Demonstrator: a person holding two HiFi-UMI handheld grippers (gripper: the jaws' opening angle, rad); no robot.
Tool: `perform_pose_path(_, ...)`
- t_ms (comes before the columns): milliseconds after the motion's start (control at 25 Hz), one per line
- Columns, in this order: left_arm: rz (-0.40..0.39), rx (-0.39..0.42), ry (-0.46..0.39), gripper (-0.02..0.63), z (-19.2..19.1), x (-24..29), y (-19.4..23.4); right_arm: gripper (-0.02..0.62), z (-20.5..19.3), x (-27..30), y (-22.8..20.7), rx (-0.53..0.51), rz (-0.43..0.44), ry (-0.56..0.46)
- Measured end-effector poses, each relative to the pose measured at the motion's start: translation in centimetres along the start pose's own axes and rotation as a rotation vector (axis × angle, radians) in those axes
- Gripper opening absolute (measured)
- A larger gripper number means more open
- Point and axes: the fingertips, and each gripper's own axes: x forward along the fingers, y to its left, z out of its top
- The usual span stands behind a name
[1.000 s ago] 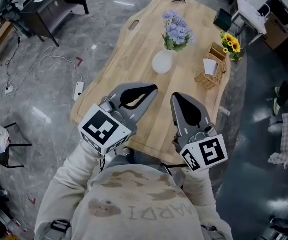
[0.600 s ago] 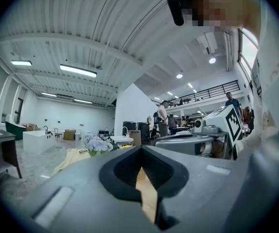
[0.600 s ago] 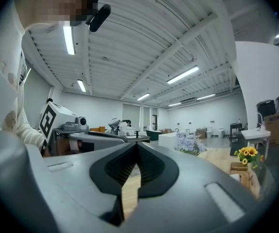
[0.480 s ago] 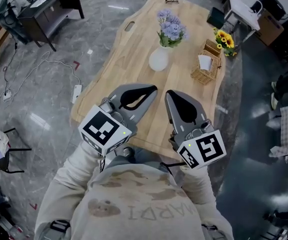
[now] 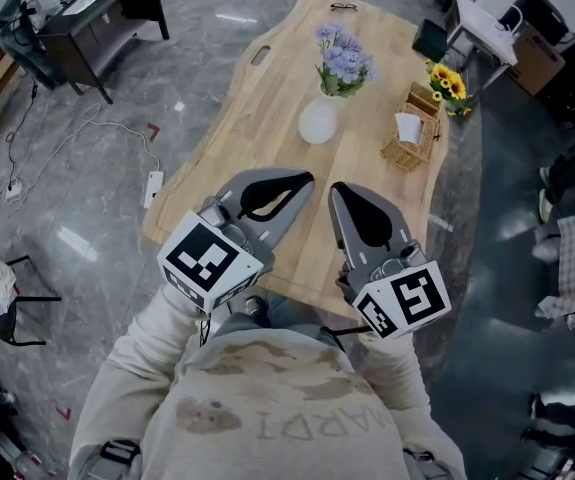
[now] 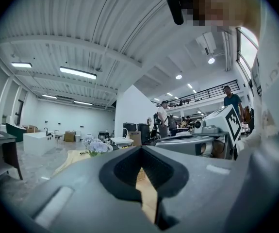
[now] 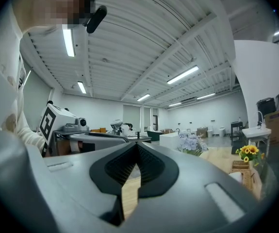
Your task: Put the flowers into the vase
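Observation:
A round white vase stands on the far half of the wooden table with pale purple flowers in it. Yellow sunflowers sit at the table's right edge. Both grippers hover above the near table edge, far from the vase. My left gripper and right gripper are side by side, jaws closed with nothing between them. In the left gripper view the purple flowers show far ahead. The right gripper view has the purple flowers and the sunflowers ahead to the right.
A wicker basket holding something white stands right of the vase. Eyeglasses lie at the table's far end. A dark desk and floor cables are to the left; chairs and bags crowd the right.
The table and vase sit slightly further left and up in the head view than one second ago. Both grippers stay shut in the same spot.

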Motion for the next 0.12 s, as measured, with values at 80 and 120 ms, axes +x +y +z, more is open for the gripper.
perform_pose_path(80, 0.001, 0.0, 0.0, 0.001, -0.03, -0.13, -0.03, 0.025, -0.03, -0.02, 0.18, 0.0, 0.002, 0.0)
perform_pose_path(120, 0.002, 0.0, 0.0, 0.002, -0.06, -0.2, -0.04, 0.025, -0.05, -0.04, 0.27, 0.001, 0.002, -0.001)
